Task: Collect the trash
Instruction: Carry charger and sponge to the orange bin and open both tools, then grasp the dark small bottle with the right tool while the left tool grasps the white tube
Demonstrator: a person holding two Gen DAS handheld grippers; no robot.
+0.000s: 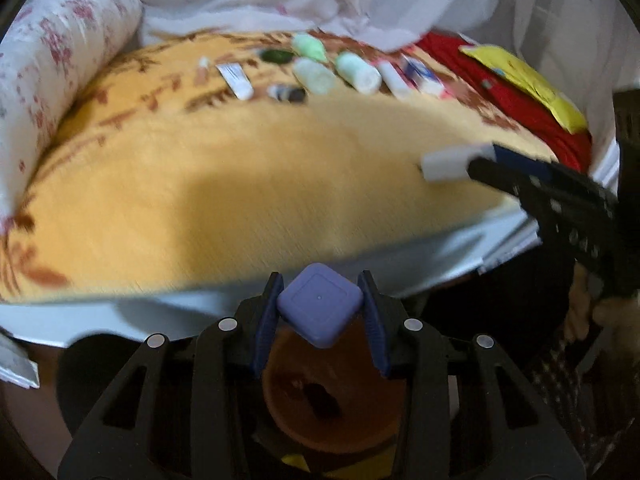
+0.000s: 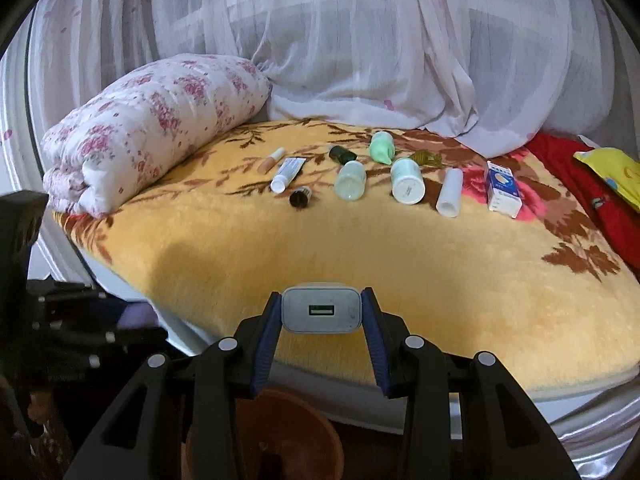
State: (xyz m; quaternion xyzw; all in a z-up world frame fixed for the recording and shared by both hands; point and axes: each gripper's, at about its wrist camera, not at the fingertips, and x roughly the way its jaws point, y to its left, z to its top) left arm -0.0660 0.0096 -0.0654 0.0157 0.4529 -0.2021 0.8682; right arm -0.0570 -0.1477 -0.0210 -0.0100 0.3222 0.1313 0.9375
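My left gripper is shut on a small purple square case and holds it over a brown bin below the bed's edge. My right gripper is shut on a white USB charger, also above the brown bin. The right gripper with the charger shows at the right of the left wrist view. A row of small items lies at the far side of the yellow blanket: a tube, bottles, a white cylinder and a small box.
A rolled floral quilt lies at the bed's left. A white curtain hangs behind. A red cloth and a yellow packet lie at the right. The left gripper's body shows at the left.
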